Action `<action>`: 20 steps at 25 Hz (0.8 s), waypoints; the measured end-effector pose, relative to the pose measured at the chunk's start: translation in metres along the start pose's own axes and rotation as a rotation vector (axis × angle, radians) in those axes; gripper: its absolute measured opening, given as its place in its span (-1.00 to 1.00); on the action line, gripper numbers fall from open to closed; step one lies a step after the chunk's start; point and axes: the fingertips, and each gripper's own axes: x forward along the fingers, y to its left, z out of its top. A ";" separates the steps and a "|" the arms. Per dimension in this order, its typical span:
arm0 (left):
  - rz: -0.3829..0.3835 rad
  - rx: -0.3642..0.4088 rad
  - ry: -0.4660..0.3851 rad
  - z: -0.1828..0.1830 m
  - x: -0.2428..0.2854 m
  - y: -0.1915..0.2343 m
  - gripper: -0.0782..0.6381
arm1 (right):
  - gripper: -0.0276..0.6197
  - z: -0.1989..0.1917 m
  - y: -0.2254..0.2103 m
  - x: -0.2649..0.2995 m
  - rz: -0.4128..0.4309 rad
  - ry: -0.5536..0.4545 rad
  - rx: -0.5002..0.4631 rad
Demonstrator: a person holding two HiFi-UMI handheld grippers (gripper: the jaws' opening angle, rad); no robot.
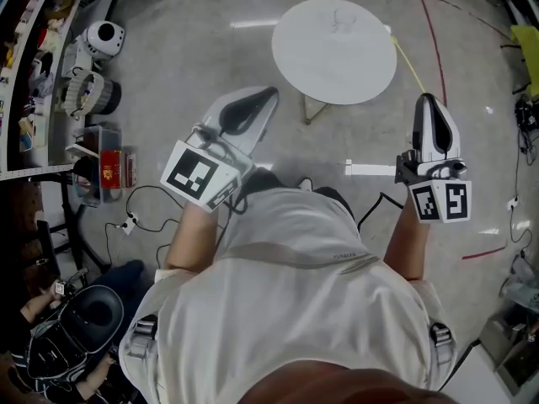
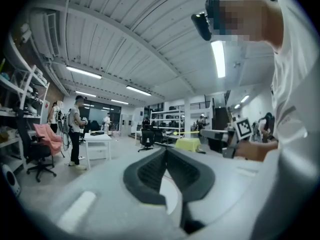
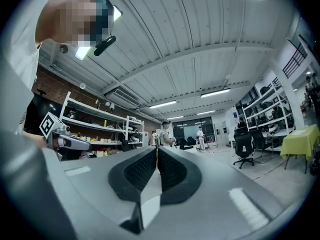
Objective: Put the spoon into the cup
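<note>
A round white table (image 1: 334, 50) stands on the floor ahead of me. On its far part lies a faint pale shape (image 1: 341, 19), too small to tell as spoon or cup. My left gripper (image 1: 268, 96) is held up at the left, jaws shut with nothing between them, short of the table's near left edge. My right gripper (image 1: 427, 99) is raised to the right of the table, also shut and holding nothing. In the left gripper view the left gripper (image 2: 165, 150) points level into the room; in the right gripper view the right gripper (image 3: 156, 149) does the same.
Shelving (image 1: 25, 74) runs along the left with a white device (image 1: 101, 40) and a red box (image 1: 109, 168) beside it. Cables (image 1: 139, 217) trail on the floor, and red tape (image 1: 434, 32) marks it at the right. People (image 2: 76, 129) stand far off.
</note>
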 end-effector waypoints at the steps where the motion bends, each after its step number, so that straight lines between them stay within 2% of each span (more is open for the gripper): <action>1: -0.006 -0.001 0.002 0.000 0.008 0.006 -0.78 | -0.88 -0.003 -0.005 0.006 -0.005 0.005 0.003; 6: -0.069 -0.014 0.007 -0.005 0.050 0.034 -0.78 | -0.88 -0.016 -0.033 0.032 -0.063 0.031 0.002; 9: -0.108 -0.024 0.001 -0.007 0.074 0.065 -0.78 | -0.88 -0.021 -0.045 0.060 -0.097 0.048 -0.009; 16: -0.168 -0.046 -0.016 0.000 0.124 0.173 -0.78 | -0.88 -0.033 -0.047 0.170 -0.125 0.106 -0.048; 20: -0.177 -0.025 0.000 -0.004 0.143 0.239 -0.78 | -0.88 -0.043 -0.040 0.240 -0.132 0.135 -0.086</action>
